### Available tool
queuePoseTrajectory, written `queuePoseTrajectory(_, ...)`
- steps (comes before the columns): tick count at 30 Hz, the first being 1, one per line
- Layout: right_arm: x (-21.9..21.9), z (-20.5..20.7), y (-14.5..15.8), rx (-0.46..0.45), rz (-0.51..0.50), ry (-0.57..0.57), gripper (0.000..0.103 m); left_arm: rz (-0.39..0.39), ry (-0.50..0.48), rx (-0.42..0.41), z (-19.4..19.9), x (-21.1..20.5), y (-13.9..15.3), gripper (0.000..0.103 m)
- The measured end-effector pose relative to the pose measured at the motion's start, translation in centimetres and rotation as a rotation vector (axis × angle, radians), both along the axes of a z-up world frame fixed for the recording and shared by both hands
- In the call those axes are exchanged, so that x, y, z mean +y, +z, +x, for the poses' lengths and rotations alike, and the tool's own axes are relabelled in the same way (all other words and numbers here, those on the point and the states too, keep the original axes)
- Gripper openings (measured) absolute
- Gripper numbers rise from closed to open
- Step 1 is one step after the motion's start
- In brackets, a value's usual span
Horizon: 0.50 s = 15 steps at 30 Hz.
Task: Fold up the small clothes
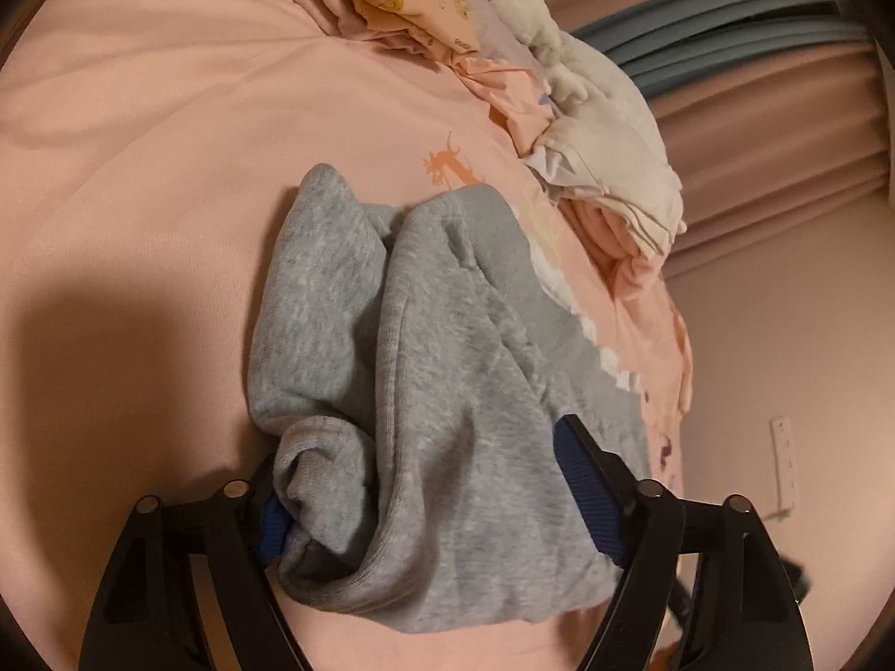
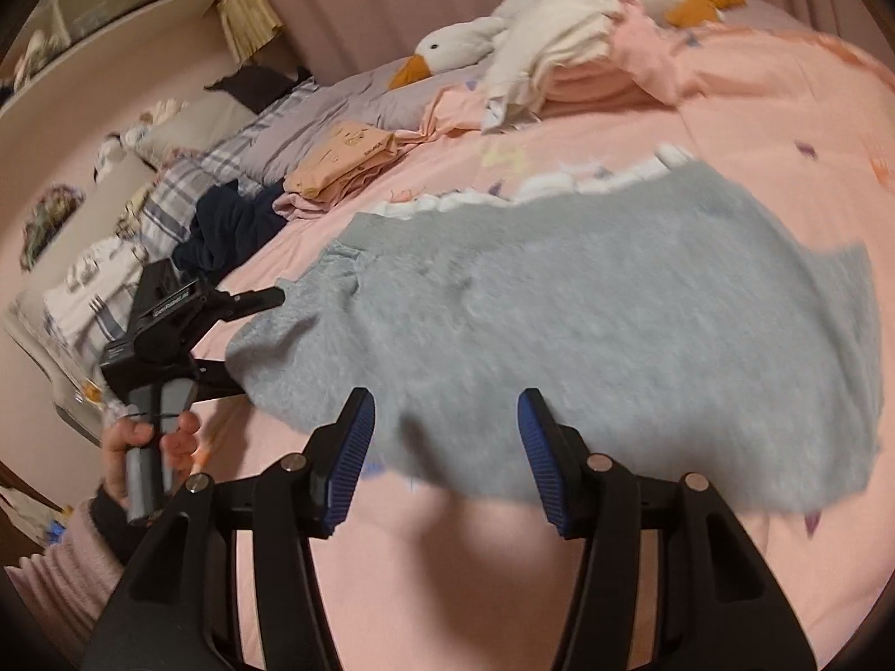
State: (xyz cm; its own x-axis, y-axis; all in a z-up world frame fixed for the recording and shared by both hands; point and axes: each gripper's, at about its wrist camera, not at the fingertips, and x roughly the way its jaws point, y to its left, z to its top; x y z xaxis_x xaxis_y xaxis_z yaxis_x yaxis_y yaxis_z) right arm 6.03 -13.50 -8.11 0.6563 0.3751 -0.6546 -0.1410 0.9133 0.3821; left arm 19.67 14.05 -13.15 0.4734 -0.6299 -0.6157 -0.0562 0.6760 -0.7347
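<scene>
Grey fleece knit garment (image 2: 559,330), small, spread across middle of pink bedspread (image 2: 503,587), one end bunched and folded over in left wrist view (image 1: 425,391). Left gripper (image 1: 425,503) wide apart around that bunched end, blue pads (image 1: 587,492) against the cloth on both sides; firm hold or not, cannot tell. Seen from right wrist view as black tool (image 2: 184,324) at garment's left edge, held by bare hand (image 2: 151,447) on grey handle, pink ribbed sleeve below. Right gripper (image 2: 444,447) parted, nothing between blue ribbed fingers (image 2: 352,458), tips at near edge of garment, over the bedspread. Some motion blur on the grey cloth.

White plush goose (image 2: 537,17) with orange beak at far edge of bed, on folded pink bedding. Folded peach printed clothes (image 2: 341,162) and dark navy crumpled garment (image 2: 229,229) near left edge, beside plaid pillows (image 2: 173,190). Pleated curtains (image 1: 783,140) beyond bed.
</scene>
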Motion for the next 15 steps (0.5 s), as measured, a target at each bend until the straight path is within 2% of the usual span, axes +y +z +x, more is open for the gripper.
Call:
queuePoseTrajectory(3, 1.0, 1.5, 0.3, -0.002, -0.026, 0.012, 0.053, -0.007, 0.017, 0.009, -0.4, 0.9, -0.2, 0.057)
queuePoseTrajectory(5, 1.5, 2.4, 0.4, 0.001, -0.033, 0.017, 0.050, -0.007, 0.031, 0.023, -0.7, 1.6, -0.4, 0.033)
queuePoseTrajectory(6, 1.6, 2.7, 0.4, 0.000, -0.039, 0.017, 0.049, -0.001, 0.039, 0.026, -0.8, 1.9, -0.6, 0.026)
queuePoseTrajectory(8, 2.0, 3.3, 0.4, 0.005, -0.058, 0.012, 0.038, -0.007, 0.045, 0.027, -1.0, 2.4, -0.8, 0.022)
queuePoseTrajectory(11, 2.1, 4.4, 0.4, 0.010, -0.074, -0.008, 0.030, -0.008, 0.045, 0.002, -1.5, 2.4, -0.3, 0.019)
queuePoseTrajectory(15, 2.4, 5.6, -1.3, 0.072, -0.073, -0.007, 0.026, -0.007, 0.023, -0.067, -2.1, 2.0, 2.0, 0.018)
